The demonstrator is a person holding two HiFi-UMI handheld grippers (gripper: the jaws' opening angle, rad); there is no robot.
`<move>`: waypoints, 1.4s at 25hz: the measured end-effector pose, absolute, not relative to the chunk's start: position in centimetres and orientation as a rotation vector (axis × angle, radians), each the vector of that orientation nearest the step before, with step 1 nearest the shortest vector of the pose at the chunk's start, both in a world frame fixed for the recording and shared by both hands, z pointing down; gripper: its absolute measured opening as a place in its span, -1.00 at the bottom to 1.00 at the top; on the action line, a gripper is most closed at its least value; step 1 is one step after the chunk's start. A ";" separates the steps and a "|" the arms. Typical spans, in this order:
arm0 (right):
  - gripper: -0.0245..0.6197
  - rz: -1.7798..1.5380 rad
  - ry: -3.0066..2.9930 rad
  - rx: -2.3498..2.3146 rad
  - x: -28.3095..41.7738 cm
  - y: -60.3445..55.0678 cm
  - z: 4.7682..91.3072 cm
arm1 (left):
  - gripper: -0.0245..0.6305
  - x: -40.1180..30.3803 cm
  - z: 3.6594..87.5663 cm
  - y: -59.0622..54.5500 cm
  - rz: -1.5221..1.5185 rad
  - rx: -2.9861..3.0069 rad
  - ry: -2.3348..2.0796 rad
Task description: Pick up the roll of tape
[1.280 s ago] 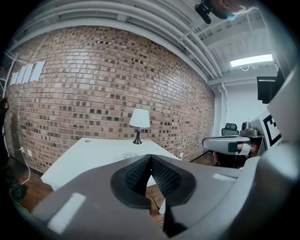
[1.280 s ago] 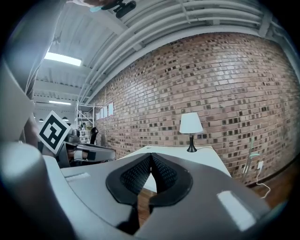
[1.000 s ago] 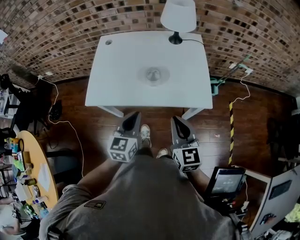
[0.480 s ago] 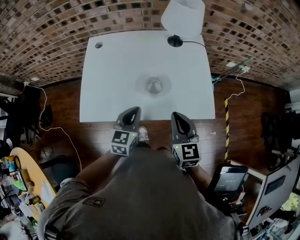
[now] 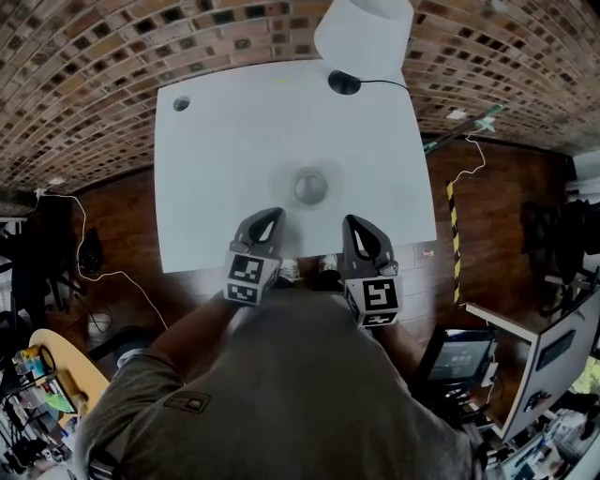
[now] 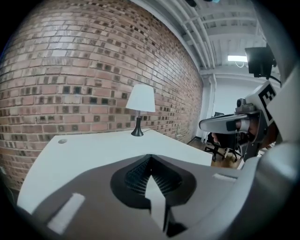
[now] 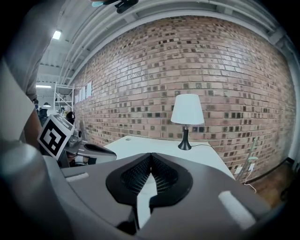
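Observation:
The roll of tape [image 5: 310,186], grey and lying flat, sits near the middle of the white table [image 5: 225,150]. My left gripper [image 5: 271,218] is shut and empty, its tip over the table's near edge, just short of the roll and to its left. My right gripper [image 5: 355,226] is likewise shut and empty, short of the roll and to its right. In the left gripper view the shut jaws [image 6: 150,157] hide the roll. The right gripper view shows its jaws [image 7: 151,154] closed together, with the roll out of sight.
A lamp with a white shade [image 5: 364,28] and black base [image 5: 343,82] stands at the table's far right edge, its cord trailing right. A cable hole [image 5: 181,103] marks the far left corner. A brick wall lies behind; wood floor, cables and a monitor surround the table.
Both grippers have moved forward from over the floor to the table's near edge, closer to the roll. The table now fills more of the head view.

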State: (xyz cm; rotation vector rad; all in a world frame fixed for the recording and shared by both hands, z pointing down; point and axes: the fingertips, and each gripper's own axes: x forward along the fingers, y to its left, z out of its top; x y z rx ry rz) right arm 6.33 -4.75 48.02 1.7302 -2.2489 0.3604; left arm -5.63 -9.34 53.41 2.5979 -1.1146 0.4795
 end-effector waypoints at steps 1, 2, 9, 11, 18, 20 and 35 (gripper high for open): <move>-0.89 0.364 -2.246 1.733 6.5 -5.1 48.1 | -0.92 -5.6 53.6 -9.6 0.492 2.601 -1.111; -0.89 0.369 -2.243 1.733 6.6 -5.3 48.2 | -0.92 -5.5 53.9 -9.8 0.503 2.601 -1.108; -0.89 0.383 -2.253 1.713 7.8 -7.3 49.0 | -0.92 -4.3 55.1 -11.3 0.557 2.586 -1.106; -0.89 0.390 -2.258 1.708 8.1 -7.7 49.2 | -0.92 -3.9 55.6 -11.7 0.577 2.580 -1.105; -0.89 0.416 -2.260 1.697 8.9 -8.4 49.5 | -0.76 -3.2 57.4 -13.3 0.659 2.518 -1.124; -0.89 0.411 -2.259 1.702 9.3 -8.7 49.3 | -0.58 -2.8 57.9 -13.9 0.682 2.498 -1.111; -0.89 0.487 -2.227 1.697 12.1 -9.8 51.1 | -0.20 -0.1 63.1 -16.5 1.001 2.335 -0.950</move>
